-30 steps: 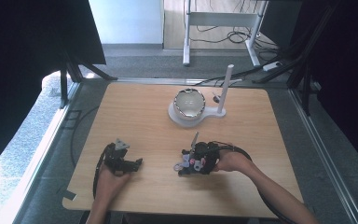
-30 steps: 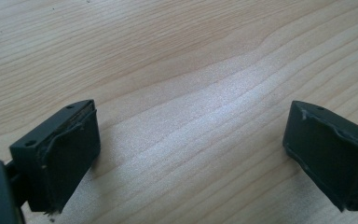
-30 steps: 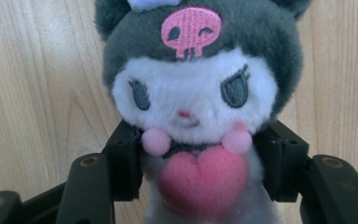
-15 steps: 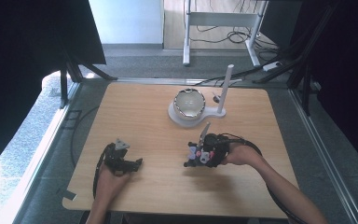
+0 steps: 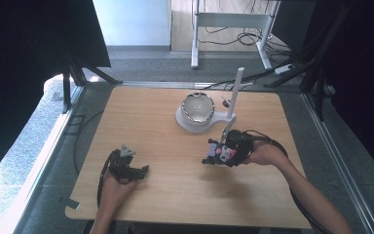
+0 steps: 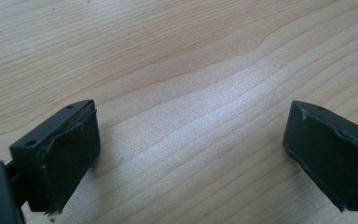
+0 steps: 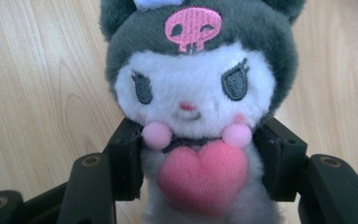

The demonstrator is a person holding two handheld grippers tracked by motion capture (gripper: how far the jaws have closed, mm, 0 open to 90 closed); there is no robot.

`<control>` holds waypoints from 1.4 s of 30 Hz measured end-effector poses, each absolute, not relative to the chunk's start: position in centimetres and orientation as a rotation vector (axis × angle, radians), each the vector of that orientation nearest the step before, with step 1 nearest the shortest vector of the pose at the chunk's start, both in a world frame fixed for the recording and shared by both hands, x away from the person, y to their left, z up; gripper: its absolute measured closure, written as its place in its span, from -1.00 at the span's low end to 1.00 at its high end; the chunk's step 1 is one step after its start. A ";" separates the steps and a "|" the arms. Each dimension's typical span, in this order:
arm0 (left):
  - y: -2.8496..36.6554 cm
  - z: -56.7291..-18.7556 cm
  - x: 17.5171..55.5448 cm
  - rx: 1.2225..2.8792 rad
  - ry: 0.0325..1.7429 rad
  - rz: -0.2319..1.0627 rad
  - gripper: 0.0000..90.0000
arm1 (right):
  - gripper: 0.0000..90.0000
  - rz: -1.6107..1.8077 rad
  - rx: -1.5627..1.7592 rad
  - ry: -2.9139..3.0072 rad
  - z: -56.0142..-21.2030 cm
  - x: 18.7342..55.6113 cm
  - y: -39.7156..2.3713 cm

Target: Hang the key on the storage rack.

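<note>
1. two grippers are at a wooden worktop (image 5: pixel 165 117), one in each of a person's hands, and they are well apart from each other.
2. the right gripper (image 5: pixel 222 152) sits right of the worktop's middle, and its jaws are closed on a plush toy (image 7: pixel 193 102), pressing its body from both sides just under the head.
3. the plush toy has a white face, a dark grey hood with a pink skull badge, two small pink pompoms below the chin and a pink heart on its chest.
4. in the high view the plush toy (image 5: pixel 217 152) is at the left end of the right gripper, with a faint shadow on the wood below it; whether it touches the worktop i cannot tell.
5. the left gripper (image 5: pixel 135 171) is near the front left corner of the worktop, with the person's left hand (image 5: pixel 112 187) behind it.
6. in the left gripper view its jaws stand wide apart, with bare wood between them and nothing held.
7. a white stand (image 5: pixel 195 123) near the far middle of the worktop carries a round bowl (image 5: pixel 198 107), and a white post (image 5: pixel 234 92) rises at its right side.
8. the right gripper is just in front of that stand, near the foot of the post.
</note>
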State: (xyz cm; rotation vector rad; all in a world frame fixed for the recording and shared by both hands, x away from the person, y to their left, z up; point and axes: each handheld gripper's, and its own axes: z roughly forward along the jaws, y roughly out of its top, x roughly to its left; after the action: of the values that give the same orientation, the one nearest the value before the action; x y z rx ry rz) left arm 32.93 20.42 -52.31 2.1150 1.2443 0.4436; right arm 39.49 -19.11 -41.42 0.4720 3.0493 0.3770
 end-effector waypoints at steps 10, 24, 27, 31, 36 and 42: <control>20.4 -52.3 32.9 2.115 1.244 0.443 -0.92 | -0.07 0.424 0.576 3.020 -39.5 40.8 -21.5; 20.4 -52.3 32.9 2.116 1.244 0.443 -0.92 | -0.07 0.448 0.784 2.940 -36.1 43.4 -25.6; 20.4 -52.3 32.9 2.116 1.244 0.443 -0.92 | -0.07 0.449 0.828 2.916 -35.6 44.1 -26.6; 20.4 -52.3 32.9 2.116 1.244 0.442 -0.92 | -0.07 0.451 0.861 2.897 -35.1 44.5 -27.2; 20.4 -52.3 32.9 2.113 1.247 0.443 -0.92 | -0.07 0.452 0.901 2.869 -34.5 45.1 -27.9; 20.4 -52.3 32.9 2.115 1.244 0.444 -0.92 | -0.07 0.448 0.917 2.841 -33.6 45.6 -28.5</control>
State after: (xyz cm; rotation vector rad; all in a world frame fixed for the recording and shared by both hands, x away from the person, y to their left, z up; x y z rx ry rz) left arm 32.93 20.42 -52.31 2.1154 1.2440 0.4436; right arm 45.63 -28.46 -33.55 0.9169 2.8412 0.4478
